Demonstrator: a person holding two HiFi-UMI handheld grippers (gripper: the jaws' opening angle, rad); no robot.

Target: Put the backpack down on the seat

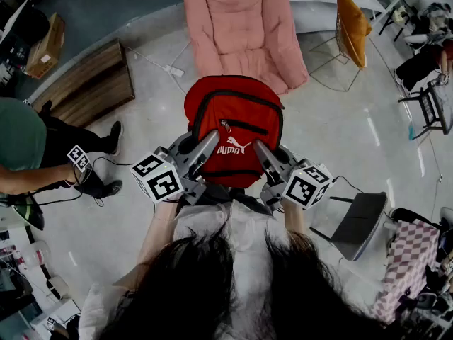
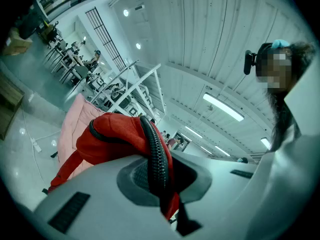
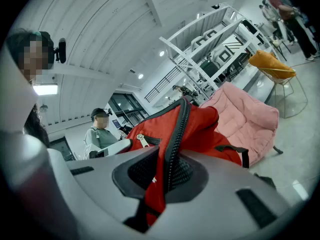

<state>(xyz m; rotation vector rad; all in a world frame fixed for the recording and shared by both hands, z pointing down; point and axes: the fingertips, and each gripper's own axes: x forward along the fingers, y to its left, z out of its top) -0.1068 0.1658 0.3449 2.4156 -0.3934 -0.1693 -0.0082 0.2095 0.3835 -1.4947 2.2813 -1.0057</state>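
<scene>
The red backpack (image 1: 233, 119) hung in the air before the person, with the left claw (image 1: 211, 139) and right claw (image 1: 257, 147) each pinched shut on its zipped edge, apart from the pink seat (image 1: 241, 27); set-down was not yet done.

Backpack (image 1: 233, 112) in front of seat (image 1: 241, 27)
</scene>
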